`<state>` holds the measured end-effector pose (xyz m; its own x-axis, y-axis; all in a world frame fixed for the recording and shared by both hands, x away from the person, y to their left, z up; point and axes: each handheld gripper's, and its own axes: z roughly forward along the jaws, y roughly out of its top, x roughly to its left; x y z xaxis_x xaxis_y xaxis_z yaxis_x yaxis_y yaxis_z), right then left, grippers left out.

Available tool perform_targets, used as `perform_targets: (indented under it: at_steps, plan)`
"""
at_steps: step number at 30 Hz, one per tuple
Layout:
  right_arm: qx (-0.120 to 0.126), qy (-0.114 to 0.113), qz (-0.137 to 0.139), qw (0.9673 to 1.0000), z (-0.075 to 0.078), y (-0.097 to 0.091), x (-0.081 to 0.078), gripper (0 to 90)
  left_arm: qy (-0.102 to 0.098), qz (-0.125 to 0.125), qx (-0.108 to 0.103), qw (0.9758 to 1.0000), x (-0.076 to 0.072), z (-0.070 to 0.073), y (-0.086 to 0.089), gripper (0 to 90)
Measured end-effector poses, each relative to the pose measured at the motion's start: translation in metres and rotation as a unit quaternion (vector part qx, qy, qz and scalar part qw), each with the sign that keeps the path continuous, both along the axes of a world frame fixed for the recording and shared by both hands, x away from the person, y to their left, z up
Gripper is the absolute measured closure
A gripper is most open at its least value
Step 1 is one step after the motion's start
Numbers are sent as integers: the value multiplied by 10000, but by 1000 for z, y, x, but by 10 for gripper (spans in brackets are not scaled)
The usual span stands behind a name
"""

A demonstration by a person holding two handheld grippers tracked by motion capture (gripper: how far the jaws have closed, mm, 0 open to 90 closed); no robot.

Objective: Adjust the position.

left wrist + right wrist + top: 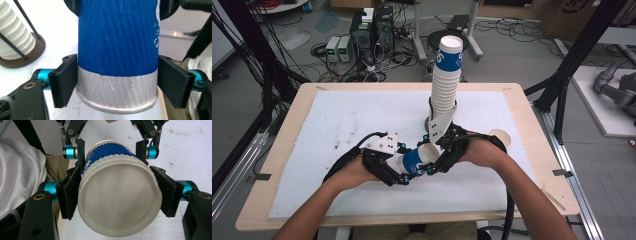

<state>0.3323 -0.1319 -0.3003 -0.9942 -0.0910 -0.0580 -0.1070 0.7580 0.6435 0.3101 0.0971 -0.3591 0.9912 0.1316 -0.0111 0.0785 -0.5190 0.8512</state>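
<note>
Blue-and-white ribbed paper cup (416,161) is lying on its side above the white table mat (337,120), caught between both tools at the near middle of the table. High view: left gripper (404,176) is meeting its base end, right gripper (432,167) its open mouth end; a tall stack of white paper cups (446,80) is standing just behind on a dark round stand.

Left gripper view: black pads (63,80) are sitting just beside the cup's (117,50) white bottom band, a thin gap on the right side; grip is let go.

Right gripper view: pads (71,191) are pressing both sides of the cup's (120,202) rim, clenched on it, mouth facing the camera. The left gripper's (110,151) pads are flanking the far end.
</note>
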Motion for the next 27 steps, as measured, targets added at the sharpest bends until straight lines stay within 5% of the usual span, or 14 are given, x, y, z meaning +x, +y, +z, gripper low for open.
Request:
perform_targets:
  at_steps: [5, 10, 16, 22, 27]
  plan:
    - [153, 22, -34, 9999, 3, -7, 0, 297, -77, 50, -415, 9991, -1, -3, 8, 179]
    - [383, 64, -168, 9991, 3, -18, 0, 297, -42, 231, -964, 9951, -2, -7, 18, 172]
    - [610, 133, -297, 9976, -4, -31, 2, 298, -30, 387, -1142, 9927, -2, -14, 27, 166]
    - [1018, 180, -445, 9937, -7, -46, 0, 298, 5, 608, -1561, 9859, -2, -17, 38, 166]
    - [1522, 205, -655, 9860, -14, -58, -1, 298, -62, 754, -1901, 9788, -3, -17, 44, 163]
